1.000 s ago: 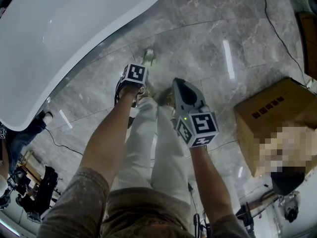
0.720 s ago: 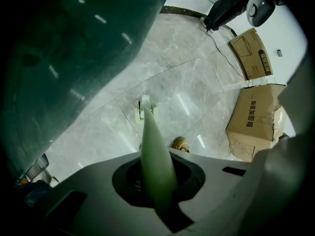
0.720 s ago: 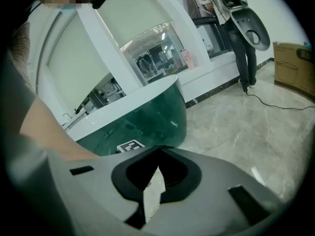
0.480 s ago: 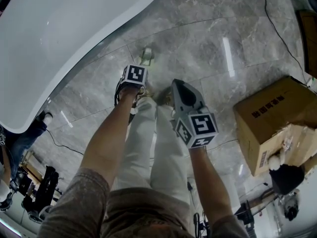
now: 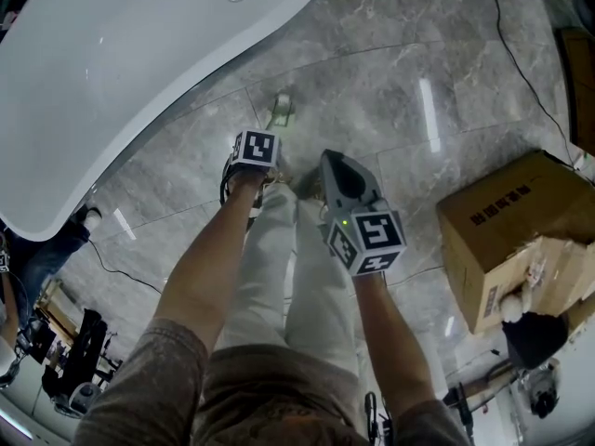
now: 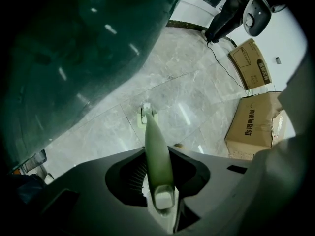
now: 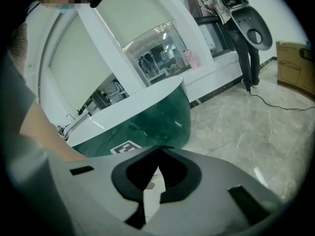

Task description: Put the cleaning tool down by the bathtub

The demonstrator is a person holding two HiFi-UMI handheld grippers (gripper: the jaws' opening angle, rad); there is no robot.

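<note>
**Pale green, slim-handled plastic cleaning tool [image 6: 153, 136] stands loose between the spread jaws of the grey left gripper [image 6: 158, 156], beside a dark green, white-lined bathtub [image 6: 74, 68]**

In the left gripper view the tool's handle runs up the middle between the two jaws. The jaws have just been opening and stand apart. A dark gap shows on each side of the handle, and the pads do not press on it. The tool's small pale head [image 6: 146, 113] is down on the floor, near the tub's curved outer wall but apart from it. In the head view that head shows just beyond the left gripper's marker cube [image 5: 254, 148], ahead of the person's feet.

The grey right gripper [image 7: 158, 150] is held alongside. Its jaws are pressed together tip to tip, with nothing between them.

The floor is glossy grey marble tile [image 5: 372, 72] with streaks of reflected light. A brown cardboard box [image 5: 502, 235] stands well off to the right. A thin black cable [image 5: 521, 59] trails across the tiles near it. The person's pale trousers [image 5: 288, 277] and bare forearms fill the lower middle of the head view.

From above, most of the handle is hidden under the marker cube. The tool's head is too small to tell its kind. The tub is cut off at the picture's edges, and the left gripper view is dim.
</note>
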